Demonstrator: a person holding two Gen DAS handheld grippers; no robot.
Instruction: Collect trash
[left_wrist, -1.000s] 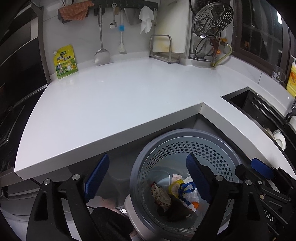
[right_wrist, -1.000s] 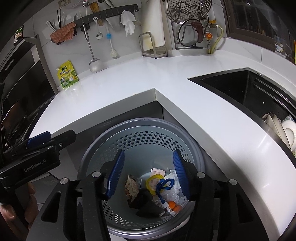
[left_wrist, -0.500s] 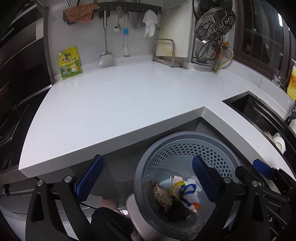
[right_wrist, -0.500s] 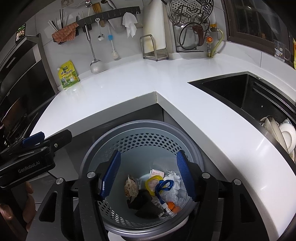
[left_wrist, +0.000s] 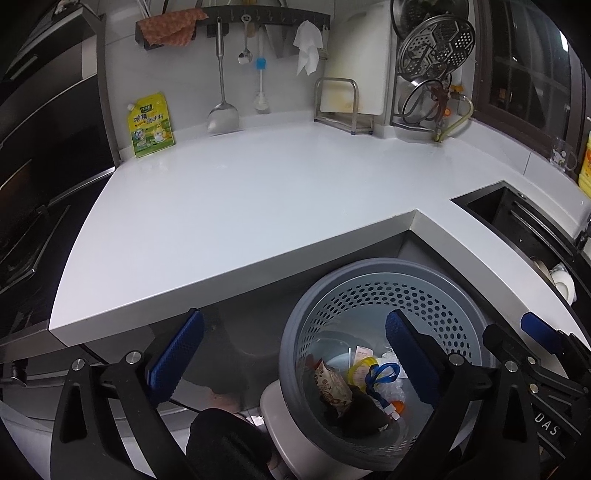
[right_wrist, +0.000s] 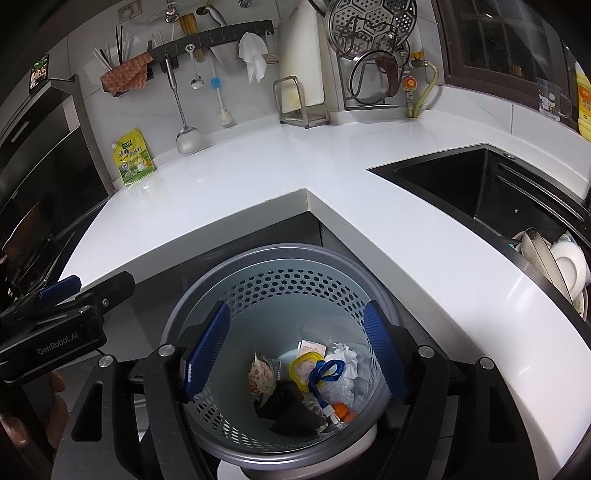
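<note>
White countertop (left_wrist: 236, 206) wraps the kitchen corner in an L, with a dark sink (right_wrist: 458, 181) cut into its right leg and utensils hanging along the back wall; I see no loose litter left on its surface, only a yellow-green pouch (left_wrist: 151, 125) standing against the wall, which I judge to be a product and not trash. Below the inner corner stands the grey perforated bin (right_wrist: 280, 266), and I hold both tools above it. My right gripper (right_wrist: 295, 350) sits straight over the bin's mouth, so it is the nearer of the 2; its jaws have just been opening and stand apart with nothing between the blue pads. My left gripper (left_wrist: 295, 354) hangs off to the bin's left side, 1 pad over the floor gap and 1 over the bin; its jaws have also just been opening and now stand wide, empty. Collected trash (right_wrist: 317, 384) lies at the bottom of the bin, directly below the right tool: a snack wrapper, a yellow ring, a blue loop, crumpled white paper. I judge the drop done, and that any next target lies up and away from here.
</note>
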